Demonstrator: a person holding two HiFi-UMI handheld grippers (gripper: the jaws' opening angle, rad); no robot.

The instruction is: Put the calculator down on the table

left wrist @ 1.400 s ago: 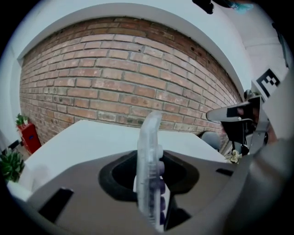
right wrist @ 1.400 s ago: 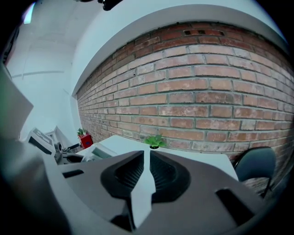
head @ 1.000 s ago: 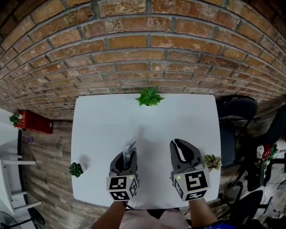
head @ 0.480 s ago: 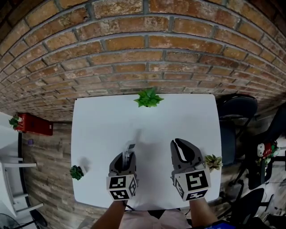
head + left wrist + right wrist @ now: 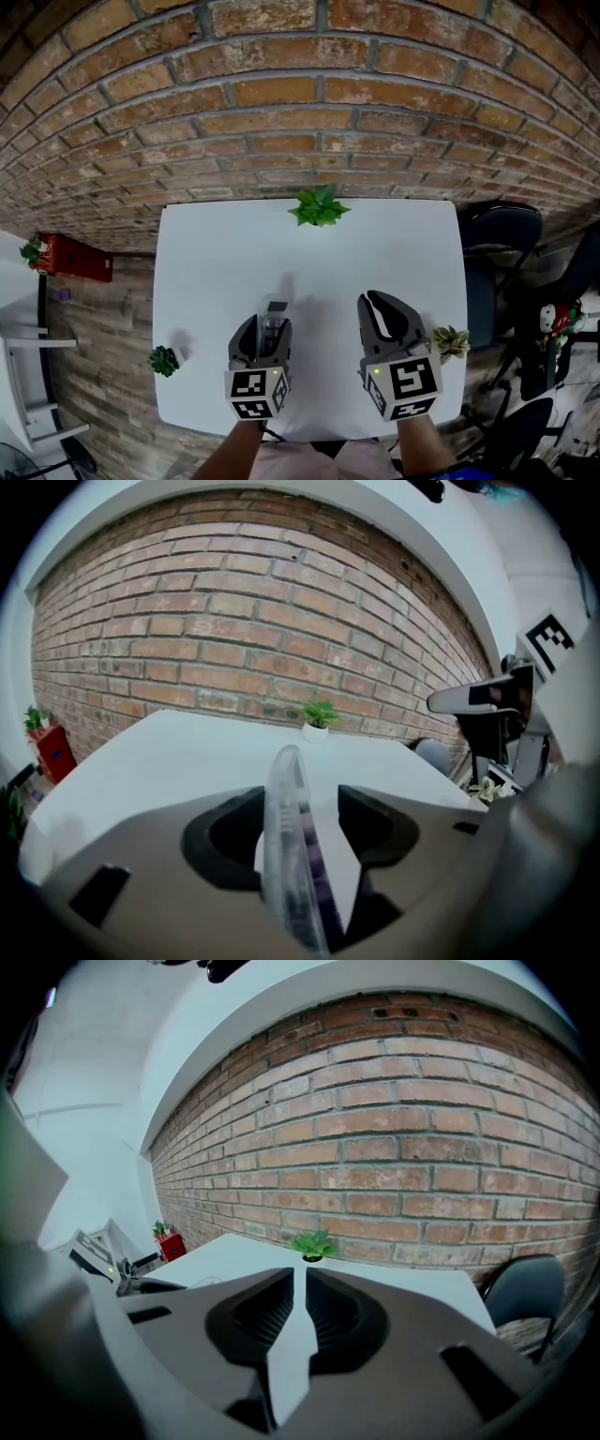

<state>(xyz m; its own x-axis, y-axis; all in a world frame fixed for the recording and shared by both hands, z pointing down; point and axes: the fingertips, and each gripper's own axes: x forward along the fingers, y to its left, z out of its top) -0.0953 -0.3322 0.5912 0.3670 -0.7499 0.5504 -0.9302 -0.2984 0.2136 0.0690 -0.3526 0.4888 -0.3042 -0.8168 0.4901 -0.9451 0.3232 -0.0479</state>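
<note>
The head view takes in the whole white table [image 5: 216, 272] below a brick wall [image 5: 281, 94], with a green potted plant [image 5: 319, 206] at its far edge and two smaller plants [image 5: 164, 360] at its side edges. In this view the calculator [image 5: 274, 314] is only a thin sliver at the tips of the left gripper [image 5: 271, 325]. The left gripper view shows what the head view cannot. The calculator stands on its narrow edge between the two dark pads and leans toward the left one, and bare table shows in the gap between it and the right pad. These jaws are opening, wide enough that they no longer pinch it. Whether its lower edge already rests on the table cannot be made out. The calculator is slim and sits in a clear, rounded case, with a dark, purplish face on the side toward the right pad. The right gripper [image 5: 300, 1274] hovers just beside the left one, and its own view shows its jaws all but together, a thin slit between them and nothing in it.
</note>
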